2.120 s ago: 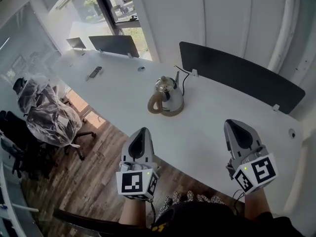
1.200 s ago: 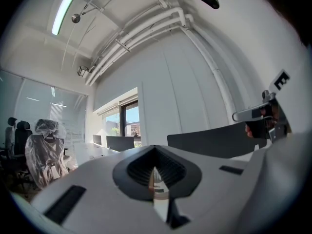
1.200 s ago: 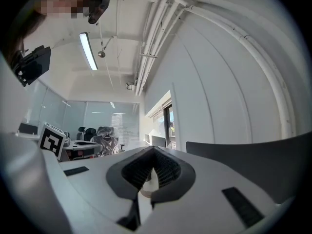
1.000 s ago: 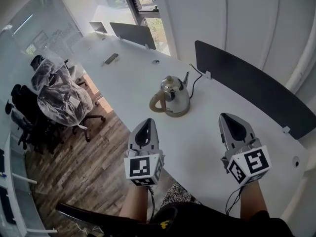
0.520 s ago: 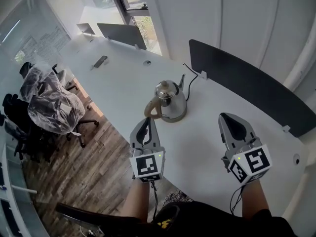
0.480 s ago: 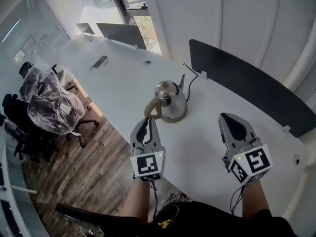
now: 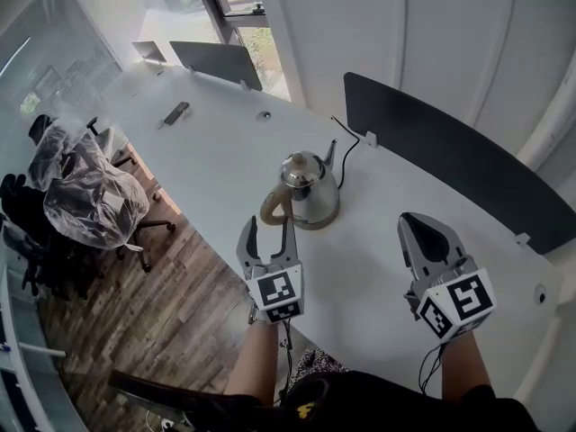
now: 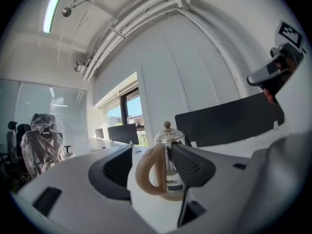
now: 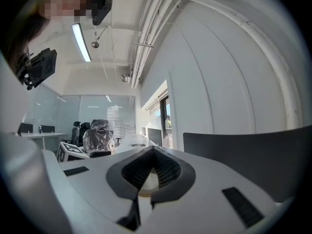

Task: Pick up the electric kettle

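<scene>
A steel electric kettle (image 7: 310,190) with a beige handle (image 7: 272,207) stands on the white table (image 7: 216,151); its handle faces me. My left gripper (image 7: 269,230) sits just short of that handle, and its jaws are opening. In the left gripper view the kettle (image 8: 171,177) and its handle (image 8: 146,172) show in the gap of the left gripper (image 8: 150,152), with neither pad touching them. My right gripper (image 7: 423,239) hovers over the table to the kettle's right, shut and empty. The right gripper (image 9: 153,151) shows closed jaws in its own view.
A black cord (image 7: 346,139) runs from the kettle to the black divider panel (image 7: 450,151) behind it. The table's curved edge (image 7: 211,232) lies by my left gripper, with wooden floor below. Plastic-covered chairs (image 7: 85,196) stand at left. A dark remote (image 7: 176,112) lies far back.
My left gripper has moved forward and down toward the kettle's handle, and its jaws have gone from shut to wide apart. The right gripper has hardly shifted.
</scene>
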Demonstrator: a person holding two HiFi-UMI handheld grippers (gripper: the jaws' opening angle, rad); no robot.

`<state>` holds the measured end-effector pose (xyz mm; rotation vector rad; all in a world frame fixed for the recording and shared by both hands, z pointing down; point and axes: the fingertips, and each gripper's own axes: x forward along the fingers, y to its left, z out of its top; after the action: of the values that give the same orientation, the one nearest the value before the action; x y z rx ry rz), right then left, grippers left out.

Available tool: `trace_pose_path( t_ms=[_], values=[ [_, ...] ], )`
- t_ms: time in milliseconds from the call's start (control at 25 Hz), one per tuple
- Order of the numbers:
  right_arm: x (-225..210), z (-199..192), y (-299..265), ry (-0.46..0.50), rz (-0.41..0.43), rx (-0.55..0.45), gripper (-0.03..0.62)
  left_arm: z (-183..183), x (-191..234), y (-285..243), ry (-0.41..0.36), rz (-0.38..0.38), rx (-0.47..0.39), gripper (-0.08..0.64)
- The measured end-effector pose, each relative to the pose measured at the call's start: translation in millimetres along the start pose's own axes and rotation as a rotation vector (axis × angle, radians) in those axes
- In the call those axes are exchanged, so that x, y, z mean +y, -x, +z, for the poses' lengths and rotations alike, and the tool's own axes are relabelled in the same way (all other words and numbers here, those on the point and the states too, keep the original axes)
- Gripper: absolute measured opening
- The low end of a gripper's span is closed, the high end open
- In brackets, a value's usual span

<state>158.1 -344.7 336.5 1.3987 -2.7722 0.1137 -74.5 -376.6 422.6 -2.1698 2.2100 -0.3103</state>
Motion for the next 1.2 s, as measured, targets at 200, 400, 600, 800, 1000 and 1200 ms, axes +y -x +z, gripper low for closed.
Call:
trace_pose_path(
  t_ms=[200, 400, 600, 800, 1000, 1200],
  values=[
    [2, 3, -6, 0.019, 0.005, 0.004, 0.006, -43, 12, -22, -0.029, 0.058, 0.081, 0.264],
    [-1, 2, -10, 0.010, -0.006, 0.002, 0.006, -67, 24, -40, -0.058, 0.134, 0.113, 0.264],
    [-7, 0, -15, -0.003, -0.022, 0.003, 0.006, -78, 28, -56, -0.027, 0.132, 0.154, 0.264],
    [-9, -6, -20, 0.018, -0.033, 0.024, 0.006, -82, 39, -67, -0.010, 0.173, 0.156, 0.264],
    [-10, -8, -23, 0.005, -0.033, 0.033, 0.006, -78, 47, -77, -0.008, 0.213, 0.144, 0.264],
    [-13, -9, -22, 0.004, -0.039, 0.032, 0.006, -83, 53, -85, -0.008, 0.239, 0.161, 0.264]
  ],
)
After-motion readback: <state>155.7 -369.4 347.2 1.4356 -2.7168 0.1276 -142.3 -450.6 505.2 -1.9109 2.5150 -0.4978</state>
